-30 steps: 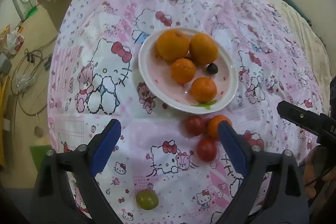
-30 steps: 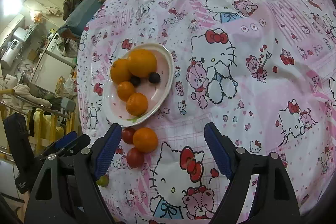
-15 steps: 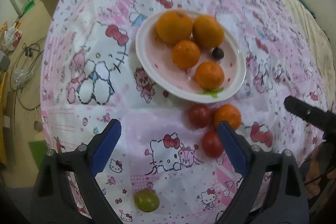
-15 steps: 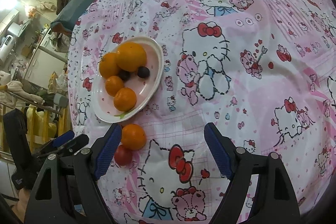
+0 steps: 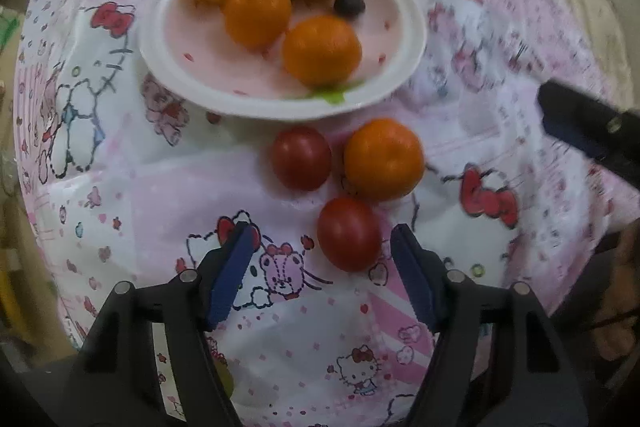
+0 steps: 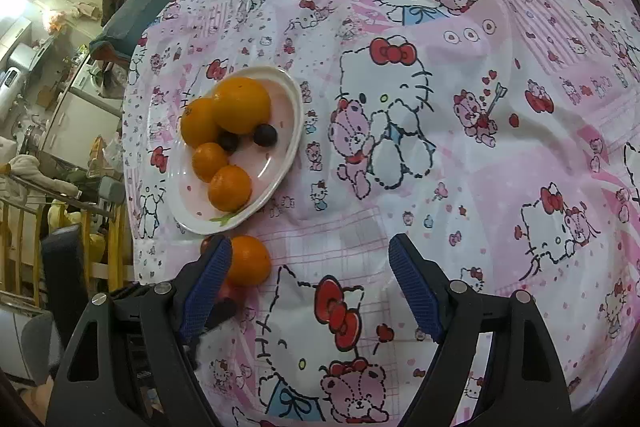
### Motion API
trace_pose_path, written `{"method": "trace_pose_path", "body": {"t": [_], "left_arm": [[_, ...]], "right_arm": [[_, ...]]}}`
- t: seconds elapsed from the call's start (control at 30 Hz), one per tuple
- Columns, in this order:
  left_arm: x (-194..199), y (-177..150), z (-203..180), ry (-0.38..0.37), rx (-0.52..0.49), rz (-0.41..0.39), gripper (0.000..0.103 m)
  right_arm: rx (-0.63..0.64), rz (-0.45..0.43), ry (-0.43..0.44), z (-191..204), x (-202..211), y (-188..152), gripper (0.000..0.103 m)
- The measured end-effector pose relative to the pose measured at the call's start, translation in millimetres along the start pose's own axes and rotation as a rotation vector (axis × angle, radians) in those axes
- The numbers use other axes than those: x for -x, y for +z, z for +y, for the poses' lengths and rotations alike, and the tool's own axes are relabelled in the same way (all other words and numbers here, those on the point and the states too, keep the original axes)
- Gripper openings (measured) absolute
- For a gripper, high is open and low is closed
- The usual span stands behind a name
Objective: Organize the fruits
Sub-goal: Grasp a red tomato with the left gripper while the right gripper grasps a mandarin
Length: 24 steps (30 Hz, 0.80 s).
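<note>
A white plate (image 5: 404,39) holds several oranges (image 5: 322,51) and a dark grape (image 5: 349,3). In front of it on the cloth lie a loose orange (image 5: 383,159) and two red tomatoes, one near the plate (image 5: 301,158) and one nearer me (image 5: 349,233). My left gripper (image 5: 322,267) is open, low over the cloth, with the nearer tomato just ahead between its fingers. My right gripper (image 6: 310,283) is open and empty; its left finger is beside the loose orange (image 6: 249,261). The plate (image 6: 290,147) sits left of centre in the right wrist view.
The fruit lies on a bed with a pink Hello Kitty sheet (image 6: 440,107). A green fruit (image 5: 224,381) is mostly hidden behind my left finger. The right gripper's finger (image 5: 588,131) shows at the right. Furniture and clutter stand beyond the bed's left edge (image 6: 60,147).
My left gripper has dropped forward toward the loose fruit, so the nearer tomato now sits between its fingers. My right gripper has drifted slightly; its left finger now covers the tomatoes.
</note>
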State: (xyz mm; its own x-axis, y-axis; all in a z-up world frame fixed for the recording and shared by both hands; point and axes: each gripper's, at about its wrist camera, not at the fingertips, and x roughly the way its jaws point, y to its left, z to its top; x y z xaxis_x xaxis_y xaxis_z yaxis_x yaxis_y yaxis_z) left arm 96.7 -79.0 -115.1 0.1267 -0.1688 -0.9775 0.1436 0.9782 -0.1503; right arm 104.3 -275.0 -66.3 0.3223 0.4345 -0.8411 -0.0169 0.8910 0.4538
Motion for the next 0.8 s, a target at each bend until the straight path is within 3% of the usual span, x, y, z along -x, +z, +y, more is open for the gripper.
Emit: {"method": "trace_pose_path", "body": {"t": [0.07, 0.23, 0.27, 0.6, 0.8], "left_arm": [[-2.9, 1.8, -4.2, 0.019, -0.010, 0.005, 0.063], [-5.2, 5.6, -10.6, 0.020, -0.027, 0.008, 0.039], [-5.0, 5.4, -12.6, 0.001, -0.035, 0.014, 0.029], [10.6, 0.1, -8.2, -0.017, -0.027, -0.008, 0.027], [43.8, -3.1, 10.7, -0.025, 0.028, -0.087, 0.027]], "right_arm": [[-0.003, -0.002, -0.002, -1.8, 0.9, 0.1, 0.083], [0.006, -0.008, -0.012, -3.8, 3.7, -0.2, 0.083], [0.005, -0.008, -0.011, -3.7, 3.6, -0.2, 0.083], [0.035, -0.003, -0.027, 2.1, 0.2, -0.4, 0.083], [0.044, 0.012, -0.023, 8.1, -8.0, -0.2, 0.083]]}}
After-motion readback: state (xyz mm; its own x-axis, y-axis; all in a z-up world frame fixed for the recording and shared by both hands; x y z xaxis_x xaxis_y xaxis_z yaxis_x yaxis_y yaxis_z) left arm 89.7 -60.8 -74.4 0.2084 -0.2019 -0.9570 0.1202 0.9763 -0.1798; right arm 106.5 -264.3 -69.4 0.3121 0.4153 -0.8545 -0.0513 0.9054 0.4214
